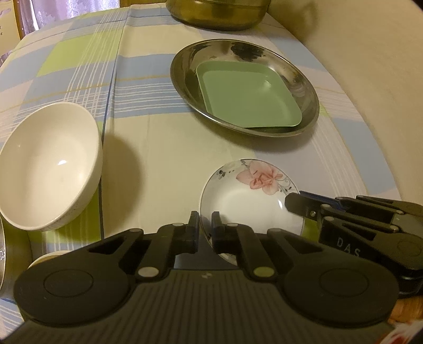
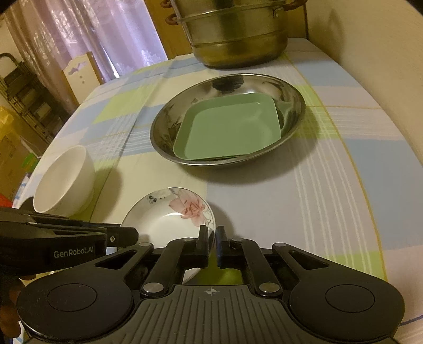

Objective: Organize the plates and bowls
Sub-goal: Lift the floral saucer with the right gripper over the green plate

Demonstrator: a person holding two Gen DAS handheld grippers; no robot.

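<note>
A small white dish with a pink flower (image 1: 251, 201) (image 2: 164, 219) lies on the checked tablecloth close in front. My left gripper (image 1: 205, 225) is shut on its near left rim, which runs between the two black fingers. My right gripper (image 2: 211, 238) is shut on the dish's right rim; in the left wrist view it (image 1: 290, 202) comes in from the right. In the right wrist view the left gripper (image 2: 132, 234) reaches in from the left. Farther back, a green square plate (image 1: 246, 98) (image 2: 230, 129) rests inside a round steel plate (image 1: 182, 79) (image 2: 158, 143). A plain white bowl (image 1: 50, 164) (image 2: 63, 180) stands to the left.
A large steel stacked pot (image 1: 216, 16) (image 2: 238, 34) stands at the table's far end. A cream wall (image 2: 370, 53) borders the right side. Curtains, a white chair back (image 2: 79, 74) and a dark shelf (image 2: 23, 92) lie beyond the left edge. A steel rim (image 1: 1, 251) shows at the near left.
</note>
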